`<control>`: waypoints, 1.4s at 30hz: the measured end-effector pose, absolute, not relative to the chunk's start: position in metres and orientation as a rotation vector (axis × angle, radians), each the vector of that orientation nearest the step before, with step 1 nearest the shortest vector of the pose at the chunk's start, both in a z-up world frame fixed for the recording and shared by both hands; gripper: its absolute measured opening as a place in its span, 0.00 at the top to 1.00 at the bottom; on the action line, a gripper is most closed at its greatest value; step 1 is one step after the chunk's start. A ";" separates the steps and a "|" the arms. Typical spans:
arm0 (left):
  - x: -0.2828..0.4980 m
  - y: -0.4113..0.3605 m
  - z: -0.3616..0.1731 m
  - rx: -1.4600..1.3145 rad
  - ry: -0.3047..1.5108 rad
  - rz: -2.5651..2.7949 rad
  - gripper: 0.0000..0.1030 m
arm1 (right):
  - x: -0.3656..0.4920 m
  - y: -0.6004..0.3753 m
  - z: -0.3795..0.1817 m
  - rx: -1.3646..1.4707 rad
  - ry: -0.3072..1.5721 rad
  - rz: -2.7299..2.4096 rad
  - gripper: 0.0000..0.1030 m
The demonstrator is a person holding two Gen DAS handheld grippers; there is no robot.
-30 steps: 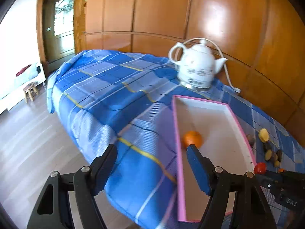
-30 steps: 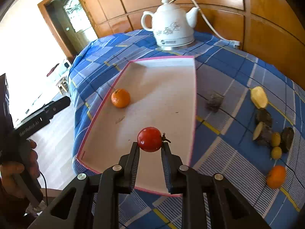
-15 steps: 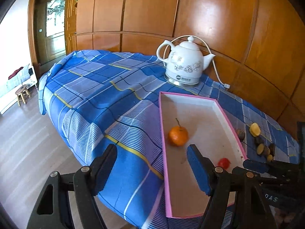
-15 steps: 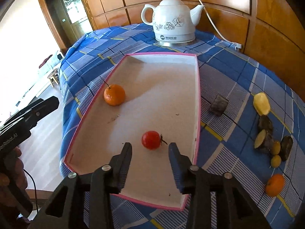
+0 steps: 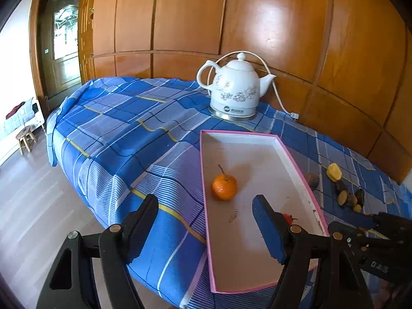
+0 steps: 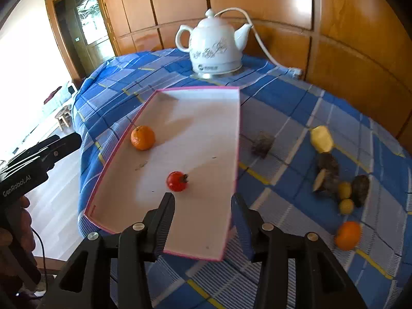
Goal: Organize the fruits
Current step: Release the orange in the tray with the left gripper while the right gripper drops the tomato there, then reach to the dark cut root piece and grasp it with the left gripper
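fruits are half sorted: nearest, the right gripper (image 6: 203, 219) hangs spread and empty over the tray (image 6: 233, 180), with the tomato (image 6: 177, 181) and a mandarin (image 6: 142, 137) lying inside. next it should probably swing right to the loose orange (image 6: 347, 234), straddle it squarely and squeeze gently. the left gripper (image 5: 206, 221) is spread too, idle. the kettle (image 6: 215, 46) stands farthest.

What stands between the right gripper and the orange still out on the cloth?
Nothing visible does. The right gripper is open above the tray's near end, and only bare checked cloth lies between it and the orange.
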State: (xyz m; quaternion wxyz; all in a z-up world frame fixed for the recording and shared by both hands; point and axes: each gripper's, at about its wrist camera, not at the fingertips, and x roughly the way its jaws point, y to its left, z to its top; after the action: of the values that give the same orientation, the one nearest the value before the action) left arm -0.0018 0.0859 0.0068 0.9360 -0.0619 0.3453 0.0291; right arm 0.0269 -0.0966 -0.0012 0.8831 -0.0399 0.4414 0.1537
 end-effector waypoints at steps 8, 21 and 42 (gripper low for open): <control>-0.004 0.069 0.011 -0.088 0.699 0.026 0.26 | 0.016 -0.111 0.006 -0.123 0.882 0.283 0.55; -0.005 0.045 0.005 -0.039 0.726 -0.024 0.26 | 0.013 -0.149 0.017 -0.102 0.852 0.212 0.55; 0.003 0.008 0.003 0.058 0.750 -0.087 0.26 | 0.051 -0.311 0.046 -0.118 0.778 -0.128 0.55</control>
State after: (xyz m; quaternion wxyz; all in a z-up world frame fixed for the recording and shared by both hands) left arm 0.0029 0.0078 0.0027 0.9291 0.0284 0.3662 -0.0422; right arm 0.0510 -0.3112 0.0459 0.9216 -0.0572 0.3789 -0.0624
